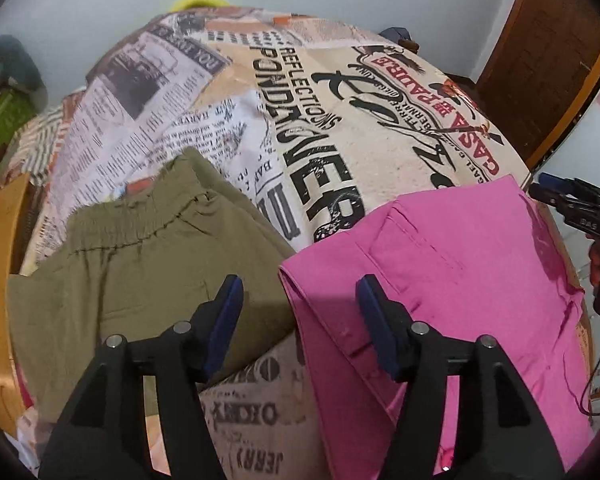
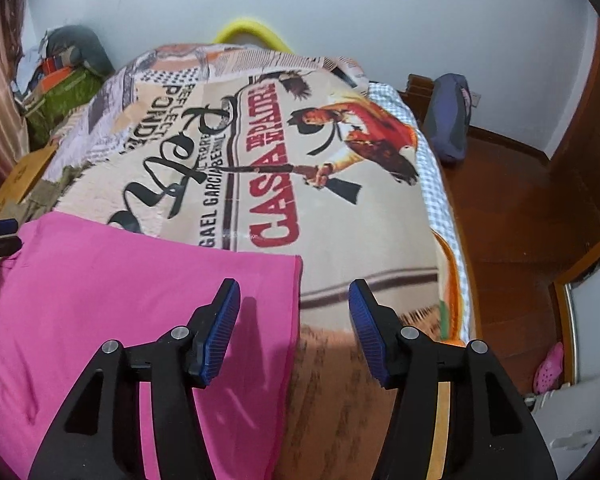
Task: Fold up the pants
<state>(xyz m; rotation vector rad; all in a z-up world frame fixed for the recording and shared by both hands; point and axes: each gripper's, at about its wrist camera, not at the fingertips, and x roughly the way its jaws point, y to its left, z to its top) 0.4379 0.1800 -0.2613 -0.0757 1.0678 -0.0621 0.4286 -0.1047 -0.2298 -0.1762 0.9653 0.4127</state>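
Both grippers tilt steeply downward, jaws apart and empty: the left gripper (image 1: 300, 292) over the pink pants' (image 1: 440, 272) nine o'clock edge (olive pants (image 1: 148, 256) beside), right gripper (image 2: 294, 296) over their three o'clock edge, on the printed bedspread (image 2: 340, 208).

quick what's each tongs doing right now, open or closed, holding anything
Left tongs: open, holding nothing, above the edge of the pink pants.
Right tongs: open, holding nothing, above the other edge of the pink pants.

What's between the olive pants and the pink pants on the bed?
Only bare printed bedspread separates olive pants and pink pants; left wrist view shows it.
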